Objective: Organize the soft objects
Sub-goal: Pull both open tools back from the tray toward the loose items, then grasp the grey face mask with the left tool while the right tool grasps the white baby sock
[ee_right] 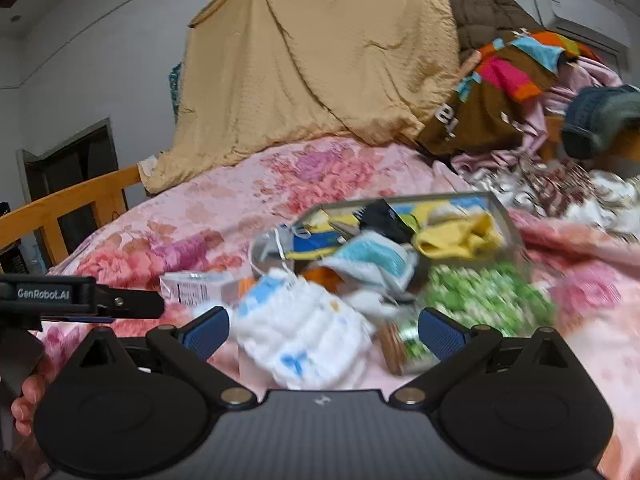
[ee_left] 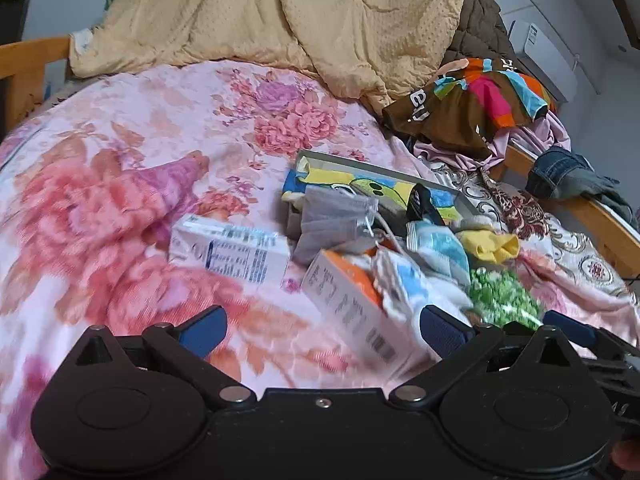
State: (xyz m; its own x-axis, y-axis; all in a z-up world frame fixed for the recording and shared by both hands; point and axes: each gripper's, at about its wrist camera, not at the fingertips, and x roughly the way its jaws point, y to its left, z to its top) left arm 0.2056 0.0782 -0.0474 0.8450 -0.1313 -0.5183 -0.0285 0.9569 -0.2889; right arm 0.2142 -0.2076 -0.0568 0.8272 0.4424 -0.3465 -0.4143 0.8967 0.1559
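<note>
The bed is covered with a pink blanket that has large rose flowers printed on it. At its far end a big beige quilt is piled high against a pale grey wall. A wooden bed rail runs along the left side, and behind it there is a dark doorway. On the far right lies a heap of clothes: a brown garment with bright coloured stripes, pale pink fabric, and folded jeans on the wooden edge. A white air conditioner hangs on the wall above them.

The soft objects are gathered in the middle of the bed. A shallow grey tray holds a yellow cloth and some colourful fabric. In front of it lie a white and blue towel, a green dotted cloth, a grey pouch, and two white cartons directly on the blanket. The picture is blurred here, so the smaller items perhaps overlap each other.

The left gripper hovers above the blanket near the cartons, its blue fingers spread apart and holding nothing. The right gripper is just before the white towel, its fingers also released and wide on both sides of it.
</note>
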